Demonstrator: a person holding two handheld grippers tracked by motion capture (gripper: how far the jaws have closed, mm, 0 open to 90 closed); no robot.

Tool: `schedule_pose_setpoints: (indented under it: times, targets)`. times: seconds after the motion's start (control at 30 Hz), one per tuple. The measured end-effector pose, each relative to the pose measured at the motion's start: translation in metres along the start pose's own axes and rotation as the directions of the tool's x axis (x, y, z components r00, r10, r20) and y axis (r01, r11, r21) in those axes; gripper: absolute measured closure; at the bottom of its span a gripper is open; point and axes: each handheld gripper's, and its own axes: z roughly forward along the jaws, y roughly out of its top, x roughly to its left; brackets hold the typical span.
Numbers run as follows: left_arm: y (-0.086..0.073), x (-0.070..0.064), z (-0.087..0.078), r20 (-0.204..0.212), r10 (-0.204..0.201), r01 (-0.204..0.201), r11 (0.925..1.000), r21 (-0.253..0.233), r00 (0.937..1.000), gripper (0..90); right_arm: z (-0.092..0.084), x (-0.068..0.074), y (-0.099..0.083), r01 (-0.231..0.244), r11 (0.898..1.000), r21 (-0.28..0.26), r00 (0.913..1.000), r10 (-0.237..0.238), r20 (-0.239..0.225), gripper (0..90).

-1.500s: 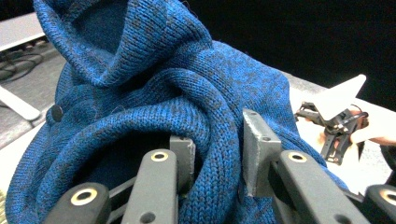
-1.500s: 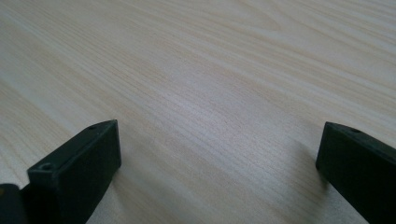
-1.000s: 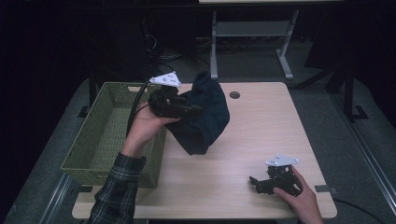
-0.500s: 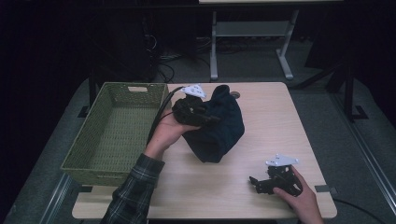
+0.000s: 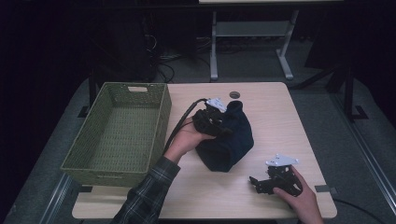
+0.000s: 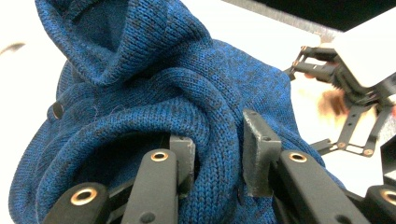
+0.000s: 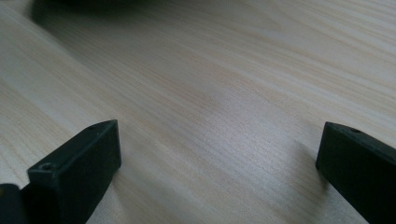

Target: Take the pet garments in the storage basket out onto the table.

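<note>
A: Where's it at?

B: Left tool (image 5: pixel 223 125) clamped on a fold of the blue knit sweater (image 5: pixel 231 142), which sits bunched on the bench (image 5: pixel 280 121), mid-bench, just right of the green basket (image 5: pixel 116 135). Basket looks empty, so it seems the sweater's out & down; prob spreading/folding left, can't say for sure.

A: Right tool?

B: Right tool (image 5: pixel 259 183) resting on the bench near the front edge, jaws wide apart, nothing betw. them.

A: Any labels, writing?

B: None readable.
</note>
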Motion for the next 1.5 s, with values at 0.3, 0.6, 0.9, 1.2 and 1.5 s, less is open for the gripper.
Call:
schedule_pose_setpoints:
  times: [0.3,0.6,0.9,1.2,1.5]
  targets:
    - [-0.003,0.002,0.039,0.007,-0.007,0.007,0.9980,0.062,0.9999,68.6,0.000,0.000,0.000,-0.001,1.000,-0.001,1.0000,0.001,-0.001,0.0]
    - [-0.010,0.005,0.079,0.007,-0.013,0.012,0.9934,0.114,0.9999,68.5,0.001,0.000,0.000,0.001,1.000,-0.007,1.0000,-0.001,-0.001,0.0]
    - [-0.018,0.006,0.100,-0.004,0.007,-0.006,0.9845,0.175,1.0000,64.3,0.000,0.000,0.000,0.004,1.000,-0.006,1.0000,-0.004,-0.001,0.0]
    - [-0.012,0.002,0.082,-0.024,0.004,-0.001,0.9937,0.112,0.9997,38.8,0.000,0.000,0.000,0.005,1.000,-0.002,1.0000,-0.005,-0.001,0.0]
    - [-0.011,0.001,0.049,-0.066,-0.009,0.012,0.9993,0.036,0.9978,20.1,0.000,0.000,0.000,-0.002,1.000,0.000,1.0000,0.002,-0.003,0.0]
